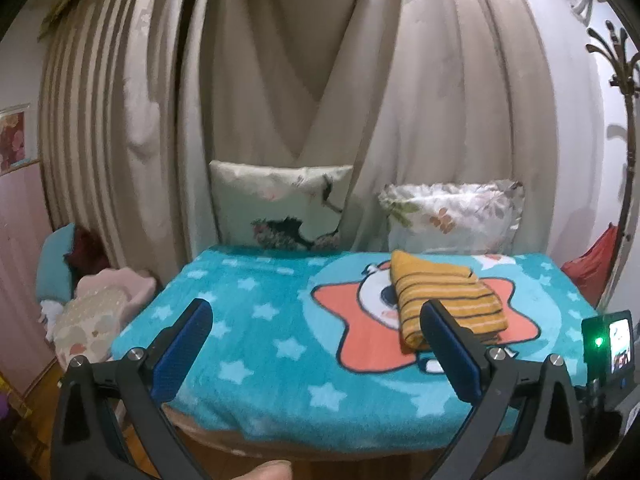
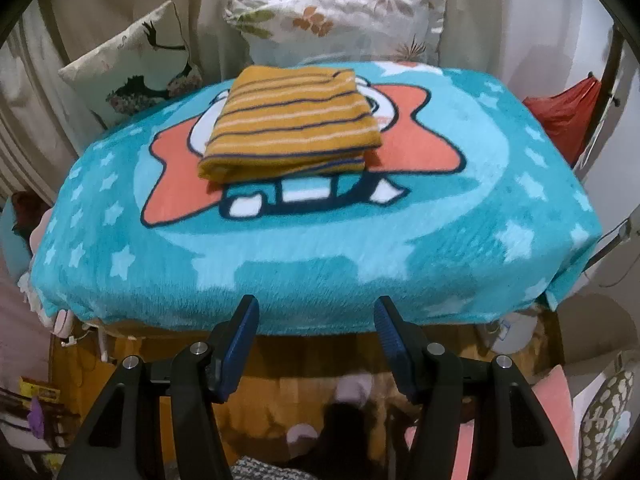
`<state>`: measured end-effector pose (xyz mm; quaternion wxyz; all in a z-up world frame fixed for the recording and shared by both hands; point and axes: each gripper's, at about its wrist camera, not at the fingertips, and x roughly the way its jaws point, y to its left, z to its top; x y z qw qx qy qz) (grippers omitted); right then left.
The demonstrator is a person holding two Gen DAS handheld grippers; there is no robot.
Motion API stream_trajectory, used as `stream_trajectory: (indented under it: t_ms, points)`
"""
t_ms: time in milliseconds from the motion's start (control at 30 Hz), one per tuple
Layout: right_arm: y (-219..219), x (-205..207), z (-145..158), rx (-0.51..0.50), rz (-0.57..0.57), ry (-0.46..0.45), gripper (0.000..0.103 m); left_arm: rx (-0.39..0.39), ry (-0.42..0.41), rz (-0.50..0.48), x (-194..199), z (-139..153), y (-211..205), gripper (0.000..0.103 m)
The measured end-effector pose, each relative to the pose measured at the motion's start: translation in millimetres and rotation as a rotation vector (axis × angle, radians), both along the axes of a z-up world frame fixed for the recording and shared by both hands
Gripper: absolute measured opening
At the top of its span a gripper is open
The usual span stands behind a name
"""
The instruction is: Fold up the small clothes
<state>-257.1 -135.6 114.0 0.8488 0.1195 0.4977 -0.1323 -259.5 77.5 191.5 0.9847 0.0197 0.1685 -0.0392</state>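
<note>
A mustard-yellow striped garment (image 1: 440, 300) lies folded in a compact stack on the teal star-print blanket (image 1: 256, 328), over its orange star cartoon. It also shows in the right wrist view (image 2: 292, 120), on the far half of the blanket (image 2: 320, 272). My left gripper (image 1: 316, 316) is open and empty, held above the blanket's near part, left of the garment. My right gripper (image 2: 316, 316) is open and empty, held back at the blanket's front edge, well short of the garment.
Two floral pillows (image 1: 280, 204) (image 1: 452, 216) lean against beige curtains (image 1: 304, 60) at the back. More clothes (image 1: 96, 308) are piled at the left. A red bag (image 2: 564, 112) hangs at the right beside a coat stand (image 1: 624, 140). Clutter (image 2: 352, 400) lies on the wooden floor below.
</note>
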Motion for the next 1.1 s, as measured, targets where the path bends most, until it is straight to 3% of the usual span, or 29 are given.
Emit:
stream_trajectory:
  t_ms: [100, 233, 333, 467, 567, 667, 867, 1100]
  points:
    - [2.6, -2.0, 10.5, -0.040, 0.002, -0.036, 0.064, -0.012, 0.023, -0.079, 11.4, 7.8, -8.7, 0.103]
    - [3.2, -3.9, 25.7, -0.095, -0.009, -0.091, 0.064, -0.050, 0.162, -0.181, 31.0, 2.9, -21.8, 0.103]
    - [-2.3, -3.7, 27.1, -0.105, -0.030, -0.084, 0.067, -0.045, 0.231, -0.230, 30.6, -14.0, -30.1, 0.103]
    - [-8.7, -3.0, 17.8, -0.088, -0.044, -0.053, 0.067, 0.010, 0.314, -0.212, 27.5, -44.6, -40.9, 0.103]
    - [-7.0, -1.4, 10.3, -0.074, -0.043, -0.036, 0.067, 0.094, 0.446, -0.140, 33.4, -79.1, -50.5, 0.103]
    - [-4.3, 1.2, 4.1, -0.068, -0.035, -0.023, 0.067, 0.080, 0.535, -0.143, 32.2, -101.7, -51.2, 0.103]
    - [-6.1, 2.5, -4.3, -0.062, -0.042, 0.000, 0.067, 0.087, 0.527, -0.135, 30.9, -103.7, -51.1, 0.103]
    - [-8.2, 2.2, -7.9, -0.077, -0.040, 0.022, 0.067, 0.067, 0.576, -0.176, 40.7, -109.3, -56.6, 0.103]
